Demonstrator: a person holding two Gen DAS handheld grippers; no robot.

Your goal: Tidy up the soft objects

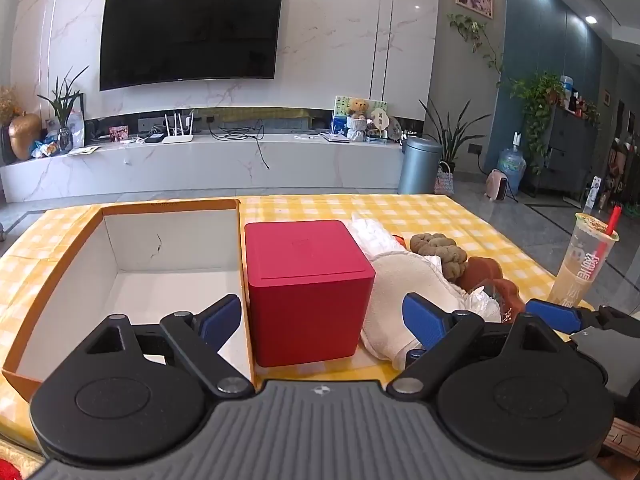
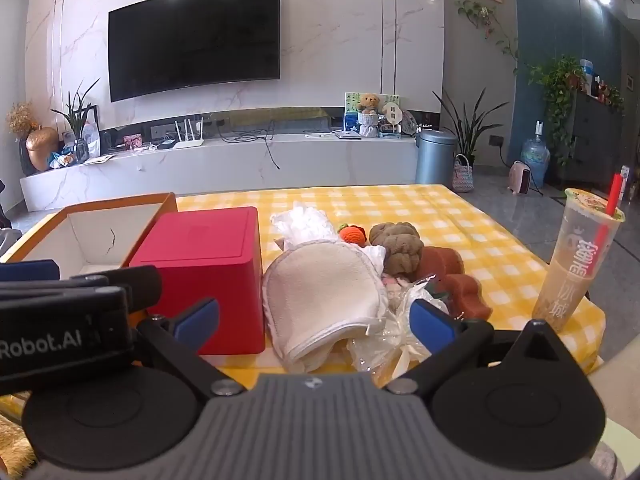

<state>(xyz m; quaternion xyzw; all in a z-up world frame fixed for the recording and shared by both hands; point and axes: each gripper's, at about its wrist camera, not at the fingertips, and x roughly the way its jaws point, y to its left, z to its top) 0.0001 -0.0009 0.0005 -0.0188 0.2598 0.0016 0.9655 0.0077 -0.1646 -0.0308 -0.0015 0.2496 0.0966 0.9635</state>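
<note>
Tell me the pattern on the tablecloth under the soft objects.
Yellow-and-white check on the tablecloth, clearest in the right wrist view.

Each hand-held black plastic gripper with blue finger pads, the left gripper (image 1: 322,318) and the right gripper (image 2: 316,318), has a grey ribbed base, two round black discs and silver screws, and white letters on one side seem to read "Robot.AI".
</note>
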